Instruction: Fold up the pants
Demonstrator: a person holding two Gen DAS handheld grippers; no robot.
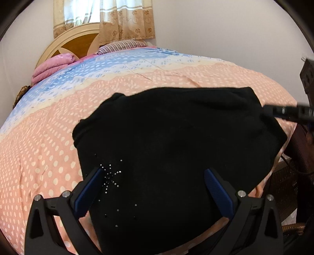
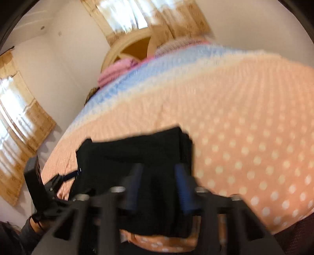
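Note:
The black pants [image 1: 176,147] lie folded into a compact bundle on the bed, with a small star of rhinestones [image 1: 109,176] near the left finger. My left gripper [image 1: 155,176] is open, its blue-padded fingers spread wide just above the near part of the bundle. In the blurred right wrist view the pants [image 2: 137,149] lie under my right gripper [image 2: 159,172], whose fingers stand partly apart over the fabric. The right gripper also shows in the left wrist view [image 1: 274,112] at the bundle's right edge. The left gripper shows in the right wrist view [image 2: 74,173] at the bundle's left edge.
The bed has a peach polka-dot and blue cover [image 1: 49,149]. A pink folded blanket [image 1: 53,66] and a striped pillow [image 1: 121,46] lie at the wooden headboard [image 1: 78,41]. Curtained window [image 1: 102,15] behind. A wicker chair [image 1: 288,180] stands off the bed's right edge.

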